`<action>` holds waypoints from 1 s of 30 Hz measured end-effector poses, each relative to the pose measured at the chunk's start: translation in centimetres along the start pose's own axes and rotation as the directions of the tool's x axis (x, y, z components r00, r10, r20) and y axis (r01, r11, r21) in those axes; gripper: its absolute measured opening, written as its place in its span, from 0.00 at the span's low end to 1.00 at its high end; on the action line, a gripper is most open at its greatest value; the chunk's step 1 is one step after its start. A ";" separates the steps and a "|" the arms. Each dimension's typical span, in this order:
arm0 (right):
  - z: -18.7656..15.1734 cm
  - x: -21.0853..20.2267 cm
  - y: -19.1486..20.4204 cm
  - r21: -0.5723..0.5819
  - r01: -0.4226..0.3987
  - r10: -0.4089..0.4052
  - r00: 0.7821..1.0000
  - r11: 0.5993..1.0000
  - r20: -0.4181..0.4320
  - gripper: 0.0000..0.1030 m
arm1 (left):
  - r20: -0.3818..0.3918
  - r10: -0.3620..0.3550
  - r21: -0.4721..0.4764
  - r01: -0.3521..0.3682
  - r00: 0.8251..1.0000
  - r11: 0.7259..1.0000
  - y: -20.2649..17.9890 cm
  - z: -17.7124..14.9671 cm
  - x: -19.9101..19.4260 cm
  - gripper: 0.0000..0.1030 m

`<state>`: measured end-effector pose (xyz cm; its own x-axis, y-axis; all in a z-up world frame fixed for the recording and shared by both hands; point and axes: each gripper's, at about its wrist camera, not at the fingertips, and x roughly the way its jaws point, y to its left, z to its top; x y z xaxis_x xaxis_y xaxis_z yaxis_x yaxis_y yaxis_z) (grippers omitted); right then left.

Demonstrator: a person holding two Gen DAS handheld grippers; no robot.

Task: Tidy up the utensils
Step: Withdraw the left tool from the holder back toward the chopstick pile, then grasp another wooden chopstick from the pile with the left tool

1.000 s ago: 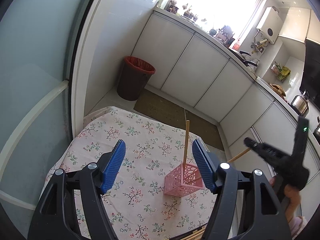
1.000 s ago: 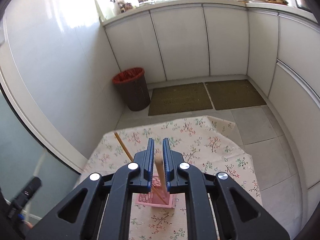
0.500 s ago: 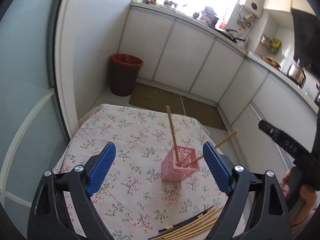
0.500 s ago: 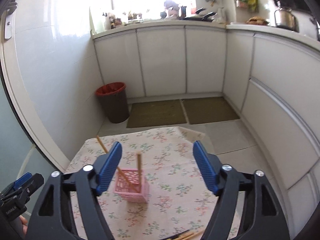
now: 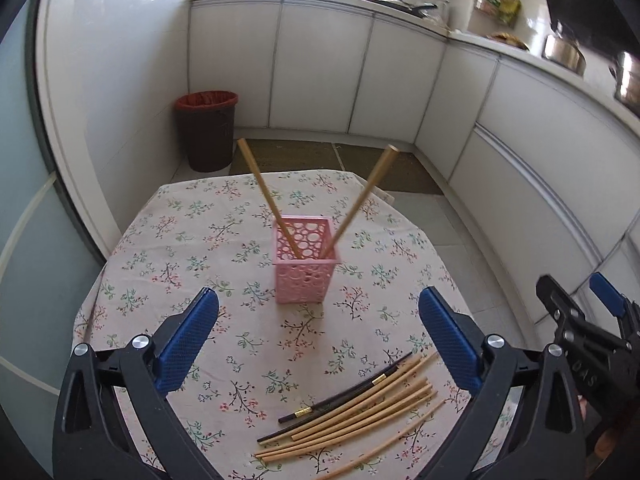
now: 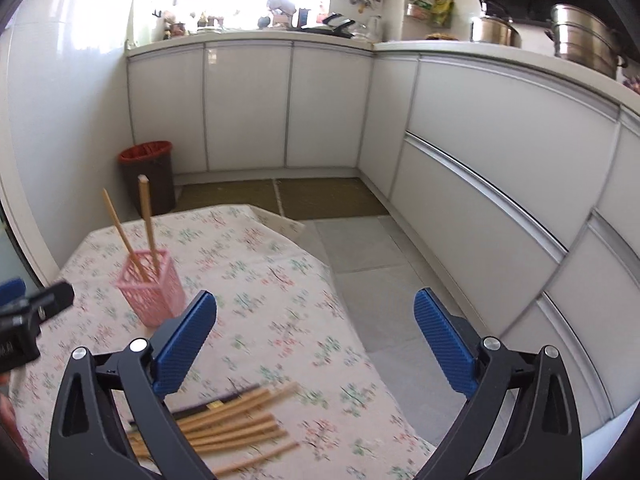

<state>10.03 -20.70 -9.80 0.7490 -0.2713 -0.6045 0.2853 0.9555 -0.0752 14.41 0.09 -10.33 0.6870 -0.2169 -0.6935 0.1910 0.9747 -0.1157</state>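
Both grippers empty. Left gripper [image 5: 318, 334] jaws have just been opening, now spread wide with only tablecloth [image 5: 192, 216] between them. Right gripper [image 6: 316, 338] same: jaws just opened wide, nothing between the pads

Landmark = pink basket [image 5: 305, 265]. Two chopsticks [image 5: 362, 196] already stand in it, leaning apart in a V. Loose bundle of chopsticks [image 5: 360, 404] lies flat on the cloth on the gripper side of the basket, offset to its right, fanned out; two dark ones on the basket-facing edge, the rest bamboo. One bamboo stick sits slightly apart on the edge farthest from the basket

Step in hand looks like the next pick. Suggest: go for that outlier stick, jaws across its length, grab toward the thick end so it hangs true for the drop. Sticks nearly touch, so risk is pinching two. In the right wrist view the bundle [image 6: 224, 428] sits low, partly under the left finger, blurred
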 end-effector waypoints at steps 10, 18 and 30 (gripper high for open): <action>-9.4 7.9 -10.5 0.411 0.008 0.185 0.885 0.911 -0.427 0.94 | -0.343 0.130 0.379 0.010 0.930 0.925 -7.0 -4.1 8.9 0.93; -11.6 10.3 -12.6 0.545 0.030 0.280 0.833 0.838 -0.477 0.94 | -0.489 0.179 0.426 0.055 0.854 0.903 -9.1 -5.5 15.7 0.93; -12.4 11.5 -14.1 0.574 0.082 0.267 0.826 0.815 -0.497 0.94 | -0.601 0.111 0.460 0.229 0.792 0.858 -14.0 -7.0 20.3 0.38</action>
<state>7.21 -35.90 -25.51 0.3974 0.0889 -0.9133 0.6369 0.6898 0.3443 20.81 -17.64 -27.76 0.1442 -0.0316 -0.9890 0.6438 0.7621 0.0695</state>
